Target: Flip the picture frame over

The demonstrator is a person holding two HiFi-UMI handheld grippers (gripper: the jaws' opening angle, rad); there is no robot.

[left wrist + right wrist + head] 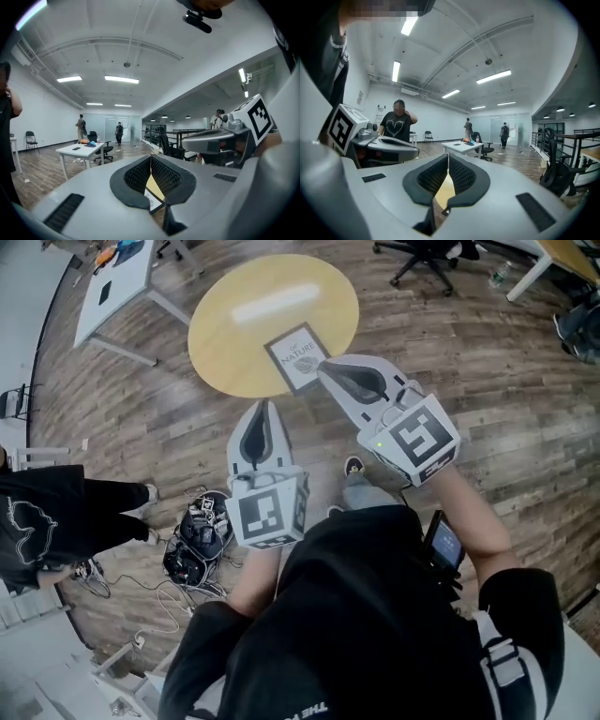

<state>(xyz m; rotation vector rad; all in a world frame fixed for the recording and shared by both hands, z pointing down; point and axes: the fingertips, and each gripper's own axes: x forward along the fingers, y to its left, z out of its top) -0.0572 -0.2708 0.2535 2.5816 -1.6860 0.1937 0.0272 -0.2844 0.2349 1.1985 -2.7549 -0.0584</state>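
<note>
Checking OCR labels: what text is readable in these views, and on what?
"NATURE": on the picture frame, face up on the round table; the smaller lines around it are too small to read.
"THE": upside down in the head view, on the person's black shirt.
Nothing else is legible.

The person wears a black short-sleeved top [356, 615] with white lettering [305, 709] across it. The left claw [262, 409] and the right claw [325, 366] have smooth pale grey shells and black ribbed pads [137, 177]. Each carries a marker cube [267, 512] printed with black-and-white squares. A small green light [378, 443] glows on the right one.
</note>
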